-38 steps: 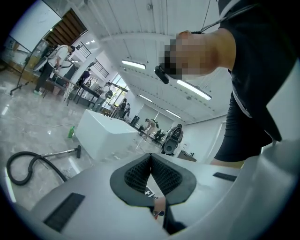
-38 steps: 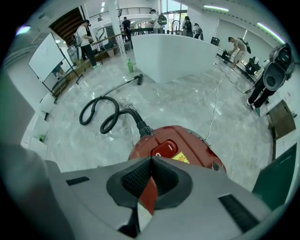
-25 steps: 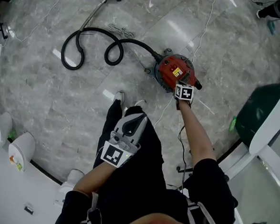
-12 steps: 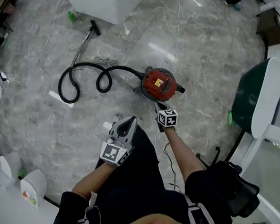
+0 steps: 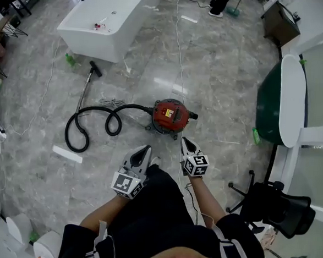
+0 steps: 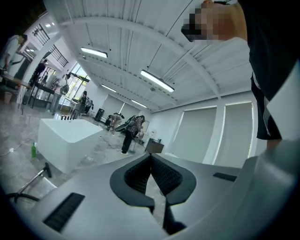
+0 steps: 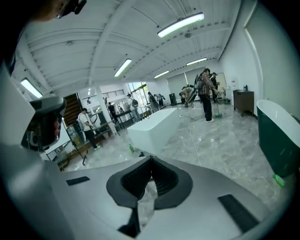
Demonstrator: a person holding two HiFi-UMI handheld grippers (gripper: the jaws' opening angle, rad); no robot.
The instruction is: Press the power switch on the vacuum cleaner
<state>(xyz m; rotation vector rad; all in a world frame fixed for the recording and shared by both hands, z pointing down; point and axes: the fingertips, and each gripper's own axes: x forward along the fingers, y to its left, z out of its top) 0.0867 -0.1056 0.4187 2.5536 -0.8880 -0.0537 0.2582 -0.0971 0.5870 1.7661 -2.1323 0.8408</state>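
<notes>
Red vacuum cleaner [image 5: 169, 116] untouched; left gripper [image 5: 146, 148], right gripper [image 5: 184, 140] closed.

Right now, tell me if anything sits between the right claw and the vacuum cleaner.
Nothing visible does. Only bare floor lies between the shut right claw and the red vacuum cleaner just ahead of it.

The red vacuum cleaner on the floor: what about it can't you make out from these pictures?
- Power switch: too small in the head view to pick out on the vacuum cleaner.
- Vacuum cleaner body: missing from both gripper views. The left gripper and right gripper, both shut, look out across the room, and their own bodies fill the lower frame.
- Thin white cord beyond it: the far end is cut off by the head view's top edge.
</notes>
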